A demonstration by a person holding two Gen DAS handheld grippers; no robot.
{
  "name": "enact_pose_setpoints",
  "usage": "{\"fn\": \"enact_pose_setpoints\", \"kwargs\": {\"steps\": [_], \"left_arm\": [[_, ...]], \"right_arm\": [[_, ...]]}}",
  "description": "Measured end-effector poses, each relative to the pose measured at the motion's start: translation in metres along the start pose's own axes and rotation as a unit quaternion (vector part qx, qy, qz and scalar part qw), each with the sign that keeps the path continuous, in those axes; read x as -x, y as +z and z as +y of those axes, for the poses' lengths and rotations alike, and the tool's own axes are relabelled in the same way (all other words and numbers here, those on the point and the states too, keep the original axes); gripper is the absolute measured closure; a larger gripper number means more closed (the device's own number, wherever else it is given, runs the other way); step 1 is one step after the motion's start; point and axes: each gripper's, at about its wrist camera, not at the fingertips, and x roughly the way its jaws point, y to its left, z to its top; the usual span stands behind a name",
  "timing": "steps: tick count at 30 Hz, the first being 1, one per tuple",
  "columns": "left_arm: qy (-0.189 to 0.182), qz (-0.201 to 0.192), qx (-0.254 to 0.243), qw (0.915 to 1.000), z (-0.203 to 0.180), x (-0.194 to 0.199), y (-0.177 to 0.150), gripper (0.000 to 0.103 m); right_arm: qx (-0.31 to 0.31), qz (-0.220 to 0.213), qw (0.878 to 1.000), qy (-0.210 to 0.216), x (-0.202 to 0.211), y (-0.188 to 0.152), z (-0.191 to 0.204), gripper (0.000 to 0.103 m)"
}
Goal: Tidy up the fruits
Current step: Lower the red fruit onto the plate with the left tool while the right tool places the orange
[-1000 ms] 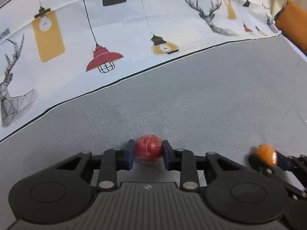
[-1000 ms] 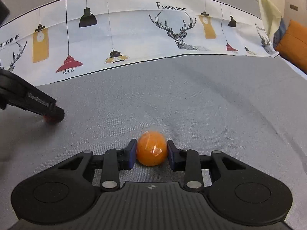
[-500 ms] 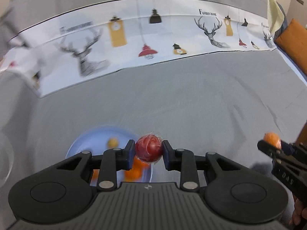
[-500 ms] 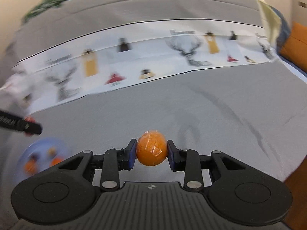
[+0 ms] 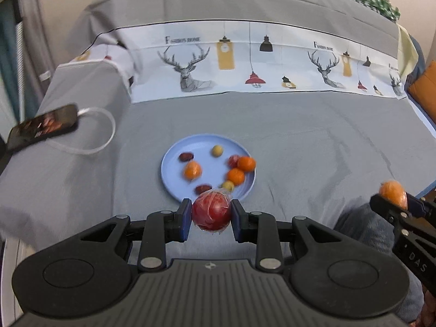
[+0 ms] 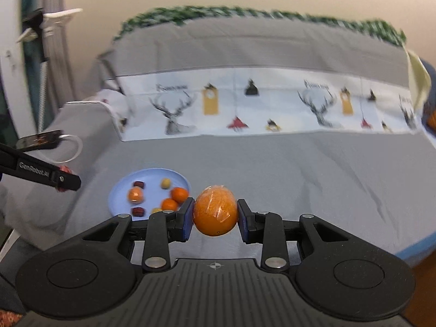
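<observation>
Claws tilted down over bed: left claw (image 5: pixel 211 219) clamps red fruit (image 5: pixel 211 212), right claw (image 6: pixel 215 215) orange fruit (image 6: pixel 215 210).

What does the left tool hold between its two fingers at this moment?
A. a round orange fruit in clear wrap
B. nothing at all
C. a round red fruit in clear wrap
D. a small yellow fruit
C: in the left wrist view, the left tool is shut on the round red fruit in clear wrap, above the near rim of the round light blue plate; the wrapped orange fruit sits in the right tool.
</observation>
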Motion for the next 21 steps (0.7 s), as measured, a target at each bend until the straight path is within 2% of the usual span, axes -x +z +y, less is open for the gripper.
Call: {"fn": "enact_pose_setpoints", "kwargs": {"steps": [6,11,21], "left_arm": [[-0.009,-0.002,0.016,0.9998,0.004,0.022,-0.026,0.070],[-0.003,-0.016,0.025,0.9995,0.008,0.034,-0.028,0.070],[0.002,-0.020,0.027,0.9994,0.008,0.035,-0.025,0.070]], "right_arm": [[0.031,-0.024,0.999,0.009,0.026,-0.004,0.014,0.069],[0.044,-0.031,0.998,0.017,0.032,-0.004,0.022,0.069],[0.050,-0.029,0.998,0.023,0.032,-0.006,0.026,0.069]]}}
